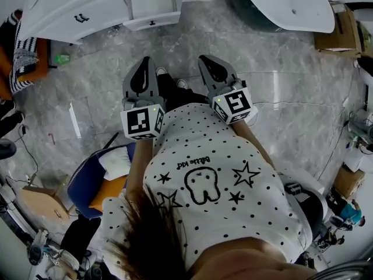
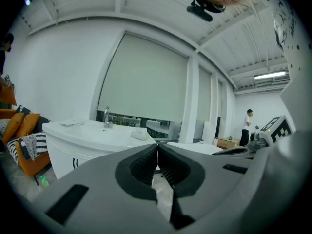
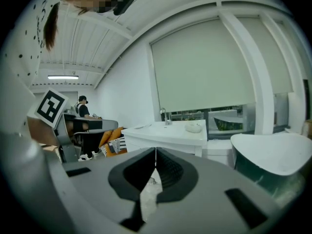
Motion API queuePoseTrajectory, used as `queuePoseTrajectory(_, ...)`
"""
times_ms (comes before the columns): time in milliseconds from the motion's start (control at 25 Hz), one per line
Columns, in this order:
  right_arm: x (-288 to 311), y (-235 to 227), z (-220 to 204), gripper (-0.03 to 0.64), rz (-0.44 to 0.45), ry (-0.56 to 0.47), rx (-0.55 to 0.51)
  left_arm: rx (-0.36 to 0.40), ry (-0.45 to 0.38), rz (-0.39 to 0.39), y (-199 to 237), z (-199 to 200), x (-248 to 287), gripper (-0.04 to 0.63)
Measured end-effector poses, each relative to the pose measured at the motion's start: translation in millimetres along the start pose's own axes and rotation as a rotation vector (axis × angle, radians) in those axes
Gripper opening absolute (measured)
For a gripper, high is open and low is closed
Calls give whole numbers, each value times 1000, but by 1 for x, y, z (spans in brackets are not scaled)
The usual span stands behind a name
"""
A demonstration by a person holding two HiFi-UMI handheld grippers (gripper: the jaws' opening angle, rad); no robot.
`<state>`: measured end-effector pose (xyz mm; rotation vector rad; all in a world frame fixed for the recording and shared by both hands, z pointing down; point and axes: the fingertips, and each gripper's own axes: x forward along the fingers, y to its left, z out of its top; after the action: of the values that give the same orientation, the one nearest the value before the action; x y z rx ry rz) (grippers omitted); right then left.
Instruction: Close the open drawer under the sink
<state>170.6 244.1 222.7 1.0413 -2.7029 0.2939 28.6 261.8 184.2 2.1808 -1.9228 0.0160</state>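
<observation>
Drawer (image 1: 151, 4): open, jutting from the white sink cabinet (image 1: 87, 10), well apart from both grippers; cannot be made out in either gripper view.
Left gripper (image 1: 144, 62): jaws together, empty.
Right gripper (image 1: 206, 58): jaws together, empty.

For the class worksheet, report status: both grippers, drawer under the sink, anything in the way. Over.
Left gripper shut, empty. Right gripper shut, empty. Drawer open, ahead, untouched. Only bare floor between.
</observation>
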Motion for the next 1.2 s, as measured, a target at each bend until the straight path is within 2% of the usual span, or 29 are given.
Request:
queuePoseTrajectory(560, 75, 4, 38, 14, -50, -4, 13, -6, 15, -43, 66, 34, 51, 6)
queuePoseTrajectory(760, 109, 10, 39, 14, -54, -5, 8, -6, 17, -53, 94, 32, 64, 6)
queuePoseTrajectory(960, 132, 10, 43, 14, -105, -38, 14, 1, 40, -66, 121, 25, 76, 6)
queuePoseTrajectory(1200, 142, -1, 44, 14, -142, -23, 22, -9, 56, -72, 130, 24, 90, 6)
